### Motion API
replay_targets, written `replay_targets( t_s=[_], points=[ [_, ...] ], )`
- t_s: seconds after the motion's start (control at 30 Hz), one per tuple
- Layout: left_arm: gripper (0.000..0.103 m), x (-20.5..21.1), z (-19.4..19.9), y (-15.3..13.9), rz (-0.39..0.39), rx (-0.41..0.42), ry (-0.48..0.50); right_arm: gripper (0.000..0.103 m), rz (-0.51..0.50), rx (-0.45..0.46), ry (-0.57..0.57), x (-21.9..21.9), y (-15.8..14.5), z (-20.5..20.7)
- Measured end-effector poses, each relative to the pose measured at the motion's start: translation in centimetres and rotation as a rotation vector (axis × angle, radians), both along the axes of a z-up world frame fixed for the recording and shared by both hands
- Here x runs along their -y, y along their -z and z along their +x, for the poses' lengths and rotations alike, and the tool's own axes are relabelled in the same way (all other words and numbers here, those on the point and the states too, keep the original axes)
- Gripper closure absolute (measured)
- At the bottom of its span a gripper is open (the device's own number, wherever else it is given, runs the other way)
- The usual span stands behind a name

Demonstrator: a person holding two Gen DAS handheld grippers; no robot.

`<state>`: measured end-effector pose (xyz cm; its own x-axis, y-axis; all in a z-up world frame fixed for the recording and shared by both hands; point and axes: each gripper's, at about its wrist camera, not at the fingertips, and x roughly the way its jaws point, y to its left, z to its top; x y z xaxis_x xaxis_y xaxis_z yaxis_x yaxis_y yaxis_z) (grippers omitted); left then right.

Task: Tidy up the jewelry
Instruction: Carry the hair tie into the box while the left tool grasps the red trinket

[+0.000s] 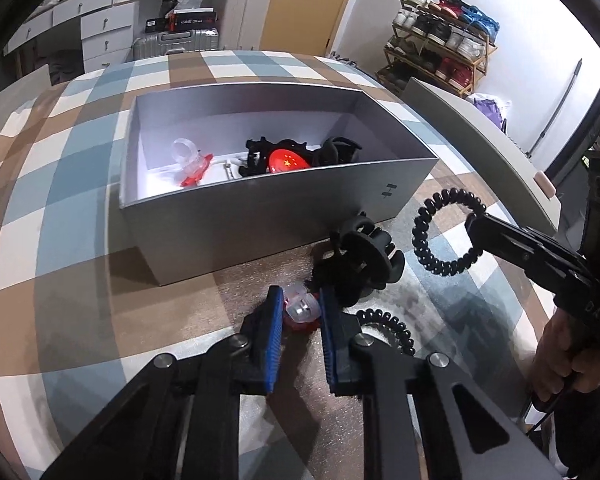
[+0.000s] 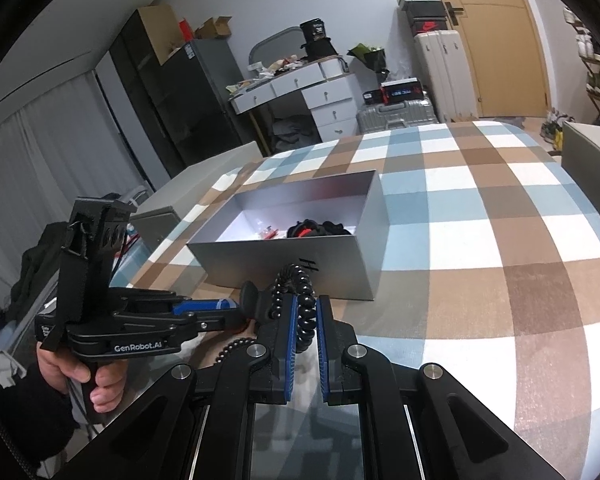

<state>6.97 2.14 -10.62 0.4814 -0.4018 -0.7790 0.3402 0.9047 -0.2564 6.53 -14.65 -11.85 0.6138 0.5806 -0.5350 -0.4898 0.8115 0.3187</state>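
Observation:
A silver open box stands on the checked tablecloth and holds a clear and red clip, a red badge and black hair claws. My left gripper is shut on a clear and red clip just in front of the box, low over the cloth. A black hair claw and a black coil hair tie lie beside it. My right gripper is shut on a black coil hair tie, held in the air right of the box; it also shows in the left wrist view.
The table carries a blue, brown and white checked cloth. A grey chair back stands at the right table edge. Suitcases, a white drawer desk and a shoe rack stand beyond the table.

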Motion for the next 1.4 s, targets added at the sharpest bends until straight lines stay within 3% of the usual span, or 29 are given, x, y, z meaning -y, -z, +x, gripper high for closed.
replay_targets(
  t_s=[0.43,0.7,0.97,1.4],
  points=[
    [0.09,-1.1,-1.8,-2.0,-0.009,0.056,-0.023,0.094,-0.001,0.06,-0.023,-1.0,-1.8,-1.5],
    [0.09,-2.0,-2.4,-5.3,-0.022,0.148,-0.055,0.094,-0.008,0.121,-0.035,-2.0,-4.1,-1.8],
    [0.09,-2.7,0.4,-7.4,-0.037,0.206,-0.084,0.094,-0.006,0.173,-0.043,-3.3,-6.5,0.6],
    [0.09,-1.8,5.9,-5.7,-0.061,0.145,-0.064,0.094,-0.044,0.122,-0.05,-5.4,-5.2,6.9]
  ],
)
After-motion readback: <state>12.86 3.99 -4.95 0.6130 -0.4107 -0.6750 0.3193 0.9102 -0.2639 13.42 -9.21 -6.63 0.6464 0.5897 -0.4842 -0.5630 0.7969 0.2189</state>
